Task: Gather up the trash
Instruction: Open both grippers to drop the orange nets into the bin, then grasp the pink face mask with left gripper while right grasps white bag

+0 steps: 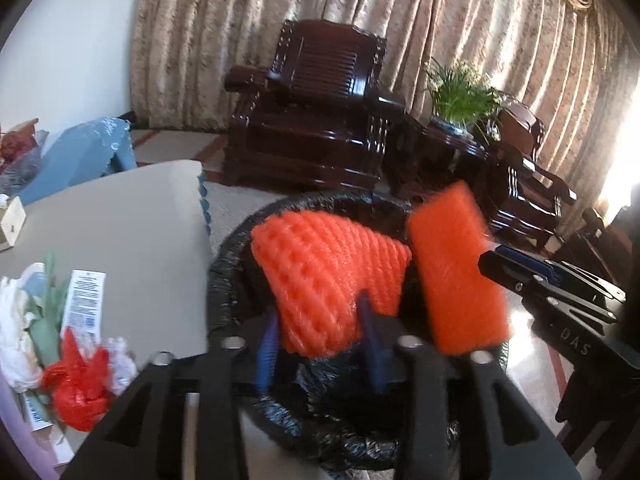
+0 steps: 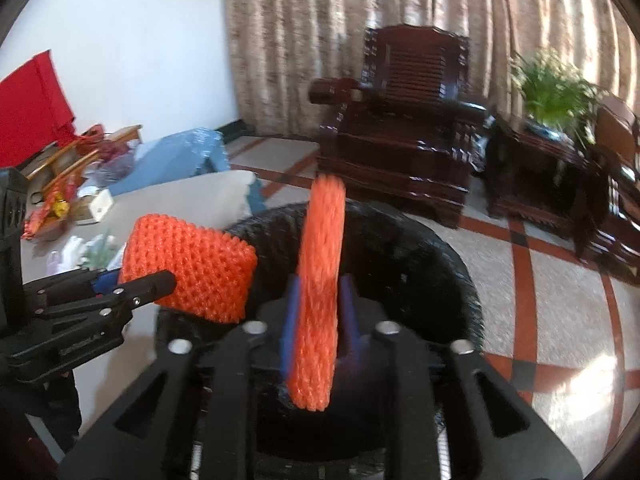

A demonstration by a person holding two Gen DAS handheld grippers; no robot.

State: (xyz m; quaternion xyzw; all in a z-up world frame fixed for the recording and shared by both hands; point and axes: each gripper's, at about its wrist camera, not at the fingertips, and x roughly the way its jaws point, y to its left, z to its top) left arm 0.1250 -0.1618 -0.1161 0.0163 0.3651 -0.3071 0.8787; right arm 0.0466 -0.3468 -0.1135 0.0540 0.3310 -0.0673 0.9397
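Between the left jaws, left wrist view:
Left gripper [image 1: 320, 340]: jaws clamped on an orange foam net [image 1: 328, 276].
Net position: over the black-lined trash bin [image 1: 228, 276], which lies just ahead of the jaws.
Second foam net [image 1: 456, 264]: right of the jaws, carried by the right gripper [image 1: 500, 268].
Table [image 1: 120, 216]: left of the jaws, bearing a red wrapper [image 1: 78, 388] and white scraps [image 1: 16, 328].

Right wrist view:
Right gripper [image 2: 318, 320]: jaws clenched on the second foam net [image 2: 320, 292], edge-on and upright, above the trash bin [image 2: 420, 256].
Left gripper [image 2: 160, 280]: left of the jaws, gripping its orange foam net [image 2: 192, 268].
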